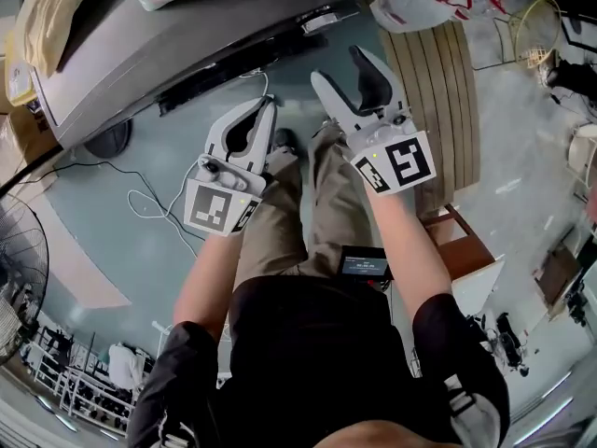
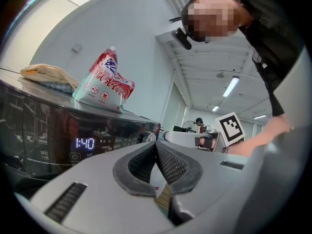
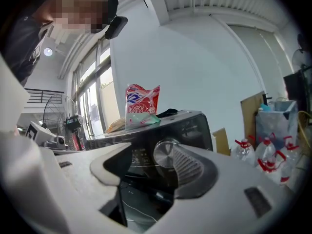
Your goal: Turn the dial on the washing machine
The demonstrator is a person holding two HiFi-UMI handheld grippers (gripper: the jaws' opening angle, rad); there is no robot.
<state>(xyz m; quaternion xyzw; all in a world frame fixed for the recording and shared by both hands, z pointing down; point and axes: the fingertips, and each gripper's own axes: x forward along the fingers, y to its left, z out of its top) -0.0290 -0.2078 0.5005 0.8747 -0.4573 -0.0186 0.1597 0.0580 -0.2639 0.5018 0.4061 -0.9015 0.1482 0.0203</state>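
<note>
The dark washing machine (image 1: 187, 54) stands ahead of me at the upper left of the head view. Its round silver dial (image 3: 165, 153) shows in the gap between the jaws of my right gripper (image 3: 152, 150), just beyond the tips; the pads do not touch it. That right gripper (image 1: 343, 66) is open and holds nothing. My left gripper (image 1: 264, 108) hangs lower and to the left, shut and empty. In the left gripper view the dial (image 2: 147, 137) peeks over the closed left gripper (image 2: 156, 144), right of the lit display (image 2: 84, 143).
A red-and-white bag (image 3: 141, 106) and a yellowish cloth (image 2: 46, 74) lie on top of the machine. A slatted wooden board (image 1: 438, 91) stands to the right, with water bottles (image 3: 265, 155) beyond it. A white cable (image 1: 149, 203) trails over the floor, and a fan (image 1: 19, 250) stands at the left.
</note>
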